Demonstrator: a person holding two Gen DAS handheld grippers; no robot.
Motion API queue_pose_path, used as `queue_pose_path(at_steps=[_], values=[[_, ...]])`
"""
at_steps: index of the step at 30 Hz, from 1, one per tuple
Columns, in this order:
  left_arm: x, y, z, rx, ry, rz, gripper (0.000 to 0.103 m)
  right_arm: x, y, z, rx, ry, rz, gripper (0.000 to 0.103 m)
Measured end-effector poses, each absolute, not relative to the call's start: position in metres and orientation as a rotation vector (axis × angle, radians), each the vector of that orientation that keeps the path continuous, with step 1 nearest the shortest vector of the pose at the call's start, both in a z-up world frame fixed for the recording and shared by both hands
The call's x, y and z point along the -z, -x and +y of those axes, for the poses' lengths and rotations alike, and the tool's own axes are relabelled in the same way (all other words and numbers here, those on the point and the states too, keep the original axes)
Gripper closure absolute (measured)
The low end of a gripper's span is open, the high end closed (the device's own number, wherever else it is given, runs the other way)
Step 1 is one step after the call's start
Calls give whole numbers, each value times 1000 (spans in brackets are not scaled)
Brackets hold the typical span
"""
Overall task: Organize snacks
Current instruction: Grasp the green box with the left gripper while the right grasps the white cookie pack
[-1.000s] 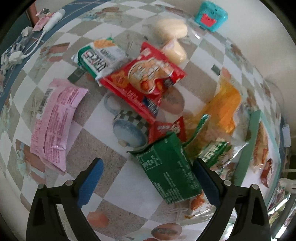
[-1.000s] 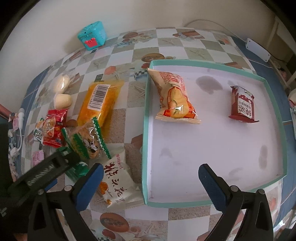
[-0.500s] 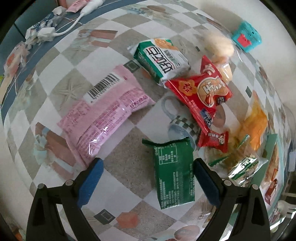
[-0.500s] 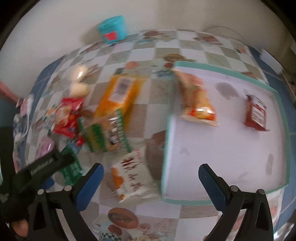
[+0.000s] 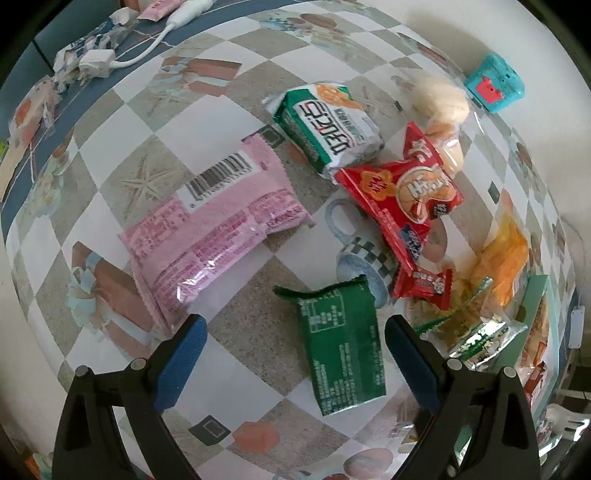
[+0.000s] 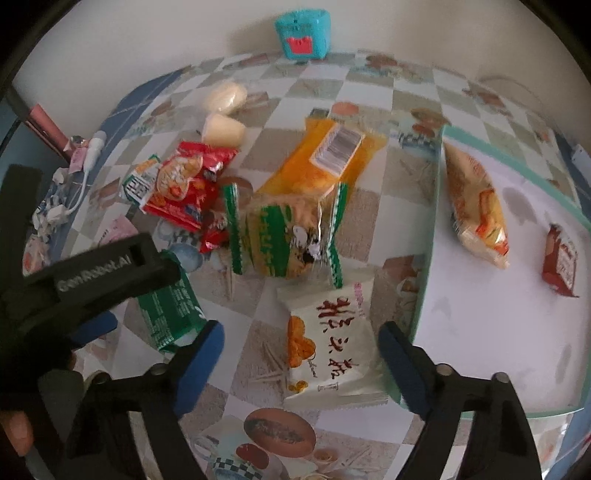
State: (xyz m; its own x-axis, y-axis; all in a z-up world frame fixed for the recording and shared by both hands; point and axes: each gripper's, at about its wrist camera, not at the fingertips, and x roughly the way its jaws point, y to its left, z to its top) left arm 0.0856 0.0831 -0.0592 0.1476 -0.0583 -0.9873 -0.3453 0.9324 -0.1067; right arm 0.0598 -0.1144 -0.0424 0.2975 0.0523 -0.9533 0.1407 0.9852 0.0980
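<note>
My left gripper (image 5: 295,354) points straight down, open, and a dark green packet (image 5: 340,339) lies flat on the table between its fingers, nearer the right one. A pink packet (image 5: 210,236) lies just past the left finger. My right gripper (image 6: 301,365) hangs over a white packet with red characters (image 6: 332,347). Its jaws are closing, the packet lies between them, and the pads do not press on it. The teal-rimmed tray (image 6: 436,221) to the right holds a beige and orange packet (image 6: 476,210) and a small dark red packet (image 6: 559,266).
Loose on the checked tablecloth lie a green-striped clear packet (image 6: 288,240), an orange packet (image 6: 321,166), red packets (image 5: 406,192), a green and white packet (image 5: 328,125) and two bread rolls (image 6: 225,110). A teal box (image 6: 301,35) stands by the wall. A white cable (image 5: 110,59) lies at the far left.
My left gripper slid left and rolled, and the pink packet has come close to its left finger. My right gripper moved left from above the tray to above the white packet, and its jaws narrowed.
</note>
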Motion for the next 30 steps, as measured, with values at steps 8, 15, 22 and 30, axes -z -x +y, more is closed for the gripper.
queue_pose_path(at_steps=[8, 15, 22, 30], values=[[54, -89, 64, -133, 278, 1415, 6, 47, -58, -118, 78, -159, 1286, 31], [49, -90, 54, -93, 235, 1400, 7, 52, -58, -112, 55, -158, 1308, 34], [54, -89, 35, -58, 223, 1397, 15, 64, -59, -109, 98, -92, 1328, 38], [54, -93, 12, -61, 177, 1402, 58, 64, -58, -104, 119, -61, 1317, 47]])
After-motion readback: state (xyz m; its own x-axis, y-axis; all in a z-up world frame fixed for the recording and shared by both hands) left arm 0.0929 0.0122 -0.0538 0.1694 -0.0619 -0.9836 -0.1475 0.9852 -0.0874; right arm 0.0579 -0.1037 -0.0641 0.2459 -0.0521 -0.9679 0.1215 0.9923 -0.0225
